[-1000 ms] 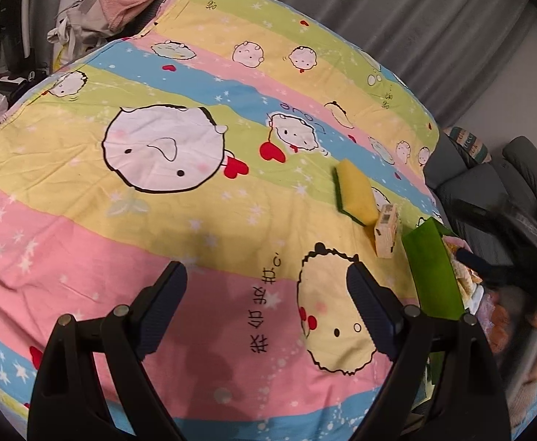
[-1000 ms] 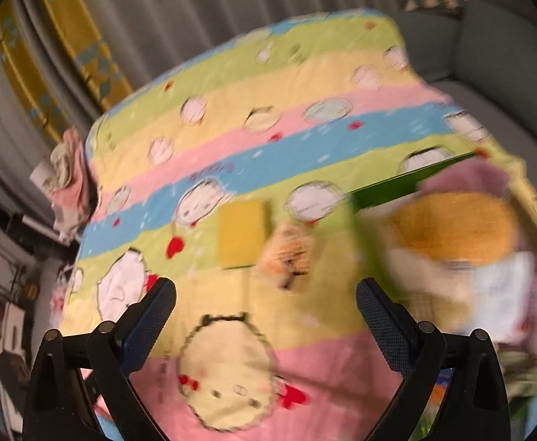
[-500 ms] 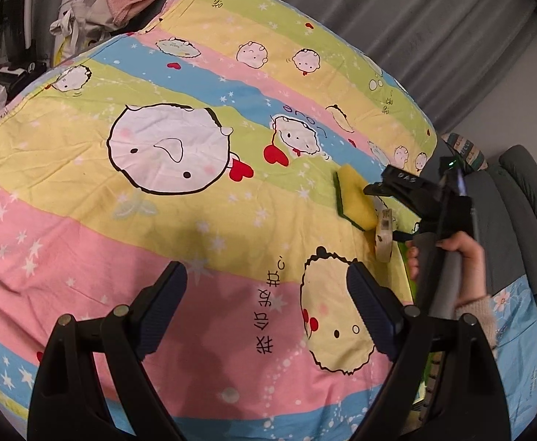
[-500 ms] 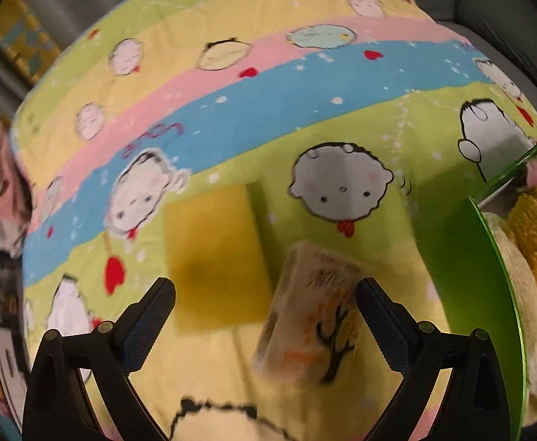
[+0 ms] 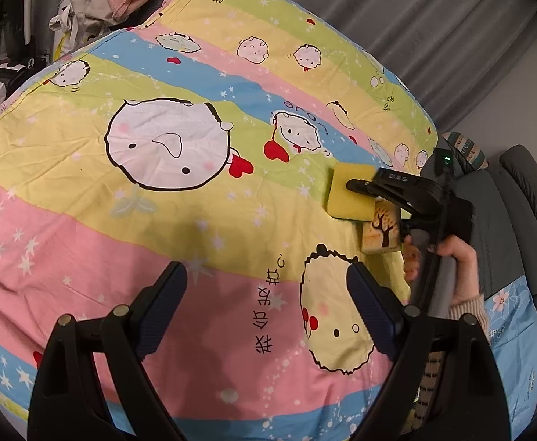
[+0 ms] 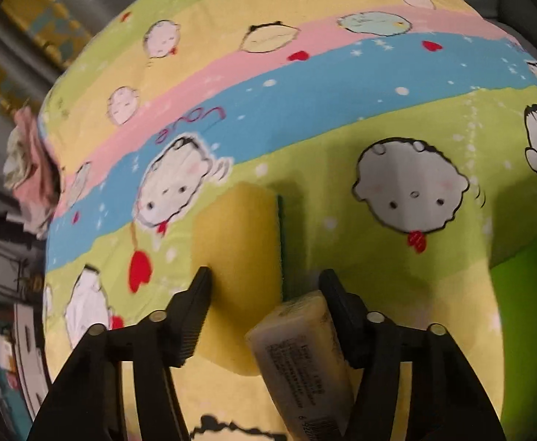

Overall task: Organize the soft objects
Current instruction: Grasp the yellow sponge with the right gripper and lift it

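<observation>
A striped cartoon quilt (image 5: 158, 220) covers the bed, "love" printed on its blue band. Since a second ago my right gripper (image 6: 265, 290) has dropped onto the yellow sponge (image 6: 239, 239); its jaws have just been closing and now straddle it, tissue pack (image 6: 305, 360) touching the right finger. My left gripper (image 5: 265, 286) hovers wide, empty.

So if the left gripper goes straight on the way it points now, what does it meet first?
Probably only the bedcover. The left gripper is open with nothing between its fingers, and the sponge lies off to the right of that line.
</observation>
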A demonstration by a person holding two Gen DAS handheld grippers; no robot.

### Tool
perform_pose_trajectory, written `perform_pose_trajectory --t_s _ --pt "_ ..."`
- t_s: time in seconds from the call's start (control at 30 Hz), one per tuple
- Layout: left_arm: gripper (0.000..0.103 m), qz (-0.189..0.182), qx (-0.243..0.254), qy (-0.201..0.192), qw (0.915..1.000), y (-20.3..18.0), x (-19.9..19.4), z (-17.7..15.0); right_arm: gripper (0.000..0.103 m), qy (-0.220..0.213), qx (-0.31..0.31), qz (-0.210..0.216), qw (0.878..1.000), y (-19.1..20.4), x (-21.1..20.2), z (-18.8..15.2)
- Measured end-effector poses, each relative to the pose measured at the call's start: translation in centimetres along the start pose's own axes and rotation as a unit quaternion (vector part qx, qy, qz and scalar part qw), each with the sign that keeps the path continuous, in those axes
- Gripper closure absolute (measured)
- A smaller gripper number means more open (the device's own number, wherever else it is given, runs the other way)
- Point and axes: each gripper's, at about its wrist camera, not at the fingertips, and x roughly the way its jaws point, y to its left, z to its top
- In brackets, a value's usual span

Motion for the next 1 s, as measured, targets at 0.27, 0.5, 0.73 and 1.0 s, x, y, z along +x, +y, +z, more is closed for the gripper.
perform_pose_trajectory --t_s 0.27,0.5,0.73,1.0 --pt "0.015 -0.006 -0.02 0.005 0.9998 0.8 -0.1 0.2 0.055 0.04 -0.035 0.13 0.99 2.0 -2.6 -4.8" --pt "0.015 -0.011 -0.019 0.016 0.9996 0.7 0.3 0.0 0.044 0.126 -0.065 0.177 0.974 2.8 -3.5 -9.7" --pt "0.015 -0.048 -0.015 0.054 0.9973 -0.8 2.8 -1.1 0.015 0.009 -0.091 0.034 0.995 1.6 -7.4 -9.7" --pt "0.016 -0.074 0.007 0.1 0.9923 -2.7 6.4 -2.6 0.034 -0.052 -0.113 0.084 0.989 2.9 -12.0 -10.6"
